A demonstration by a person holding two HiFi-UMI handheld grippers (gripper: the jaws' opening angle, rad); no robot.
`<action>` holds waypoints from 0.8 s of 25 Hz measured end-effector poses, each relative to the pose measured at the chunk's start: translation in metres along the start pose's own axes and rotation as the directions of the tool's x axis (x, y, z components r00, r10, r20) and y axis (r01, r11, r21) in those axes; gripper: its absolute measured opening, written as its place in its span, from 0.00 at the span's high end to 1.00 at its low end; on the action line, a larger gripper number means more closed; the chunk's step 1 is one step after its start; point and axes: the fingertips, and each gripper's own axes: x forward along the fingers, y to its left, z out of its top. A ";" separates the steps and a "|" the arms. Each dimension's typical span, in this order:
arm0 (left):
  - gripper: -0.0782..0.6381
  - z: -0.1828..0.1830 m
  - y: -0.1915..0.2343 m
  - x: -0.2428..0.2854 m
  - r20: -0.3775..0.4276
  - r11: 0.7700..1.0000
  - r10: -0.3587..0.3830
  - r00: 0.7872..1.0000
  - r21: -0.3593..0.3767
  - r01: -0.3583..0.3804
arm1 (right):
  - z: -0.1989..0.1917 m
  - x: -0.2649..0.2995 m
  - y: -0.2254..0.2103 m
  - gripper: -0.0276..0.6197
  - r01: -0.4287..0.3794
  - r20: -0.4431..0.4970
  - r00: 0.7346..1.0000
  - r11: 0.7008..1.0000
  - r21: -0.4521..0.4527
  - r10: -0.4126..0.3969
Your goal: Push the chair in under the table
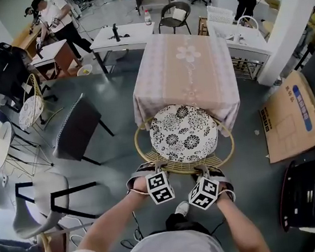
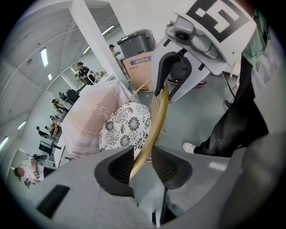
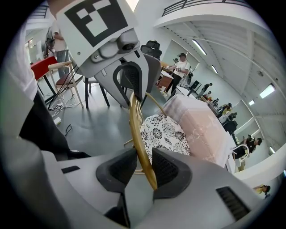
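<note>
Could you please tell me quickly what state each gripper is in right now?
Left gripper: closed on the chair's gold back rim.
Right gripper: closed on the same rim.

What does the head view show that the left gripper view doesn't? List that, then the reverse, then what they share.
Only the head view: the left gripper from outside, with its marker cube, and a dark chair off to the left. Only the left gripper view: its pads closed on the gold chair rim, seen close. Both: that rim, the patterned cushion, the pink-clothed table and the right gripper.
</note>
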 end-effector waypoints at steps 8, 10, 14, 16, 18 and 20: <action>0.72 0.000 0.000 0.000 -0.033 1.000 0.015 0.999 -0.017 -0.016 | 0.000 -0.001 0.000 0.81 0.003 0.013 1.000 1.000 -0.013 -0.003; 0.72 -0.001 0.000 -0.001 -0.033 1.000 0.013 0.999 -0.017 -0.014 | 0.000 0.000 0.000 0.81 -0.004 0.012 1.000 1.000 -0.017 0.004; 0.72 0.000 0.001 0.000 -0.023 1.000 0.009 1.000 -0.017 -0.009 | 0.001 -0.001 -0.001 0.81 -0.019 0.020 1.000 1.000 -0.022 0.019; 0.72 -0.001 0.002 0.000 -0.022 1.000 0.011 1.000 -0.010 -0.011 | 0.003 -0.001 -0.001 0.81 -0.027 0.023 0.999 0.999 -0.020 0.027; 0.72 -0.001 0.006 0.000 -0.020 1.000 0.022 1.000 -0.007 -0.022 | 0.004 0.001 -0.004 0.81 -0.021 0.025 0.999 1.000 -0.016 0.021; 0.72 -0.001 0.013 0.003 -0.018 1.000 0.029 0.999 -0.006 -0.030 | 0.006 0.004 -0.009 0.81 -0.008 0.022 1.000 1.000 -0.006 0.008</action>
